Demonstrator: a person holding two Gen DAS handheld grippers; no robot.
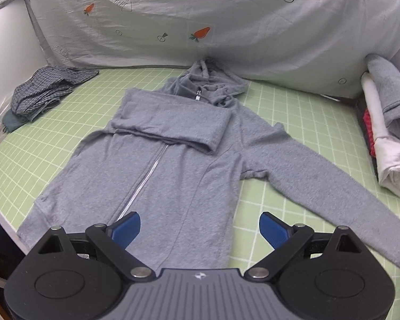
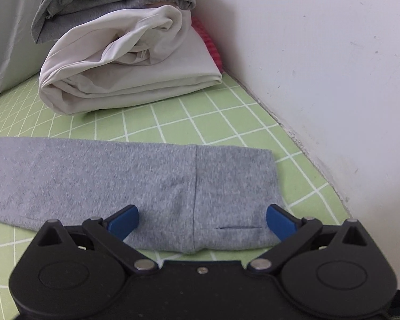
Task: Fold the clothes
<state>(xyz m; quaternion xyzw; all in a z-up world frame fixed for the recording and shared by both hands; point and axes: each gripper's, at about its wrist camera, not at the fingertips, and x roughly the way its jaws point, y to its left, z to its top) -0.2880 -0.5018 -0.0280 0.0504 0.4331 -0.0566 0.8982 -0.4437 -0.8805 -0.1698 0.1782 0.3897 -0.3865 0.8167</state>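
**Hoodie flat on the mat, one sleeve folded**

Grey hoodie (image 1: 173,160) spread front-up on green grid mat (image 1: 293,122), zip (image 1: 146,181) closed, hood (image 1: 208,82) bunched at far end against pale sheet (image 1: 226,13). One sleeve folded across chest (image 1: 170,122); other sleeve (image 2: 120,176) stretched out flat toward right side, cuff (image 2: 234,186) near mat edge by white wall (image 2: 333,66).

Left gripper (image 1: 200,226) above hoodie hem, jaws released wide, holding nothing. Right gripper (image 2: 202,221) low over cuff, jaws spread to either side of it, blue pads (image 2: 280,222) not closed on cloth.

Checked garment (image 1: 48,90) heaped at far left of mat. White folded cloth (image 2: 130,74) with grey garment (image 2: 106,2) on top, at far right
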